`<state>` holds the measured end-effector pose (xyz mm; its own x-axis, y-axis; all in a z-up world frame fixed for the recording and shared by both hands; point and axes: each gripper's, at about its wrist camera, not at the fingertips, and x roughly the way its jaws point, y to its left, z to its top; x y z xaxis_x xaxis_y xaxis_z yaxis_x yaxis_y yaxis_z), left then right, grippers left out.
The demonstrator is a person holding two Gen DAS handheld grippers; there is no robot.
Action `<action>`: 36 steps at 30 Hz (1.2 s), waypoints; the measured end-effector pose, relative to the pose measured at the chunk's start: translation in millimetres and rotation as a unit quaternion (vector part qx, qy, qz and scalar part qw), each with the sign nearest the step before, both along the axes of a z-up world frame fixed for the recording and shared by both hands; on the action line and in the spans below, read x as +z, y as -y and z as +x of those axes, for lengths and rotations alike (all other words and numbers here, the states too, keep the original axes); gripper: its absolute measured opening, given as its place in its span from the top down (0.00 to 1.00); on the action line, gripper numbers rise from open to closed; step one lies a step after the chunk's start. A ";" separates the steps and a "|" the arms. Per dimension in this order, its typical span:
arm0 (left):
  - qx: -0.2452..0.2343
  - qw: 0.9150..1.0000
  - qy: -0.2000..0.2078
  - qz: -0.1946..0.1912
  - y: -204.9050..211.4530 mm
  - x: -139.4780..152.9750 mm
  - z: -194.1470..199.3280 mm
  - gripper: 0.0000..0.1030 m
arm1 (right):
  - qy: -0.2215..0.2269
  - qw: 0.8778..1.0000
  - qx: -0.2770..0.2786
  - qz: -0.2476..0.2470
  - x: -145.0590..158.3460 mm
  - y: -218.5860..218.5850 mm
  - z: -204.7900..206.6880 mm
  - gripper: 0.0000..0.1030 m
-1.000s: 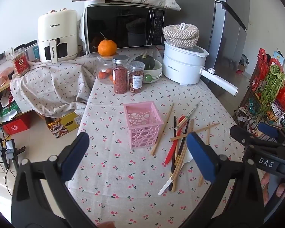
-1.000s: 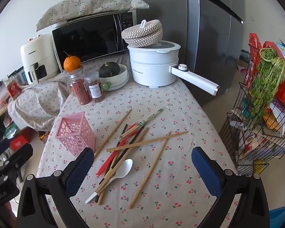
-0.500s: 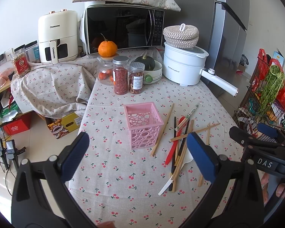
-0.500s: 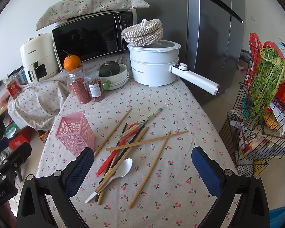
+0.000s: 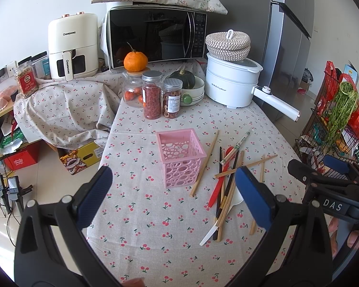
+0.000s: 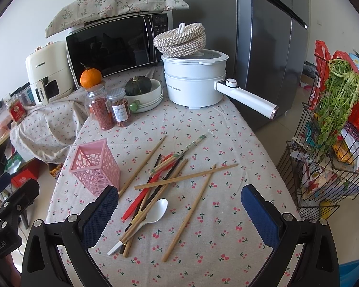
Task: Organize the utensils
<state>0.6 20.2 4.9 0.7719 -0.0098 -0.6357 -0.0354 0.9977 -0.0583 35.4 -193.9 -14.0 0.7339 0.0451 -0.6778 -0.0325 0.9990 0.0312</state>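
Observation:
A pink perforated holder (image 5: 180, 156) (image 6: 95, 166) stands upright and empty on the cherry-print tablecloth (image 5: 155, 220). To its right lies a loose heap of wooden chopsticks (image 6: 186, 175) (image 5: 245, 166), dark chopsticks (image 6: 166, 177), a red utensil (image 6: 141, 197) (image 5: 219, 186) and a white spoon (image 6: 155, 211). My left gripper (image 5: 177, 196) is open, held above the table's near edge in front of the holder. My right gripper (image 6: 179, 209) is open too, hovering just short of the spoon and chopsticks. Neither holds anything.
At the back stand two spice jars (image 5: 152, 94), a jar with an orange (image 5: 135, 61) on it, a bowl with a squash (image 5: 184, 79), a white pot (image 5: 232, 81) with a long handle (image 6: 247, 98), a microwave (image 5: 155, 37) and an air fryer (image 5: 71, 47). A wire rack (image 6: 328, 143) of groceries stands right.

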 end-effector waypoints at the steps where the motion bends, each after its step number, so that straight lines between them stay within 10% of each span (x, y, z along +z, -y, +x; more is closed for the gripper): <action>1: 0.000 1.000 0.000 0.000 0.0 0.0 0.1 0.01 | -0.001 1.000 0.000 0.000 0.4 -0.2 0.1 0.00; 21: -0.048 0.999 0.000 0.021 14.7 9.7 8.5 0.01 | -0.002 0.999 -0.025 -0.041 9.5 15.5 12.2 0.00; 30: -0.133 0.986 -0.100 0.028 56.8 12.5 68.1 0.01 | -0.064 0.995 -0.076 0.028 9.1 70.4 61.5 0.03; 36: -0.197 0.960 -0.193 0.053 109.6 -20.8 117.0 0.24 | -0.117 0.987 -0.087 0.060 -25.8 111.5 72.9 0.27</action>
<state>117.6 -89.4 -16.0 0.4278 -0.1711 -0.8875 0.3473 0.9377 -0.0133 108.3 -305.4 -39.9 0.5609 0.0221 -0.8276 0.1618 0.9774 0.1358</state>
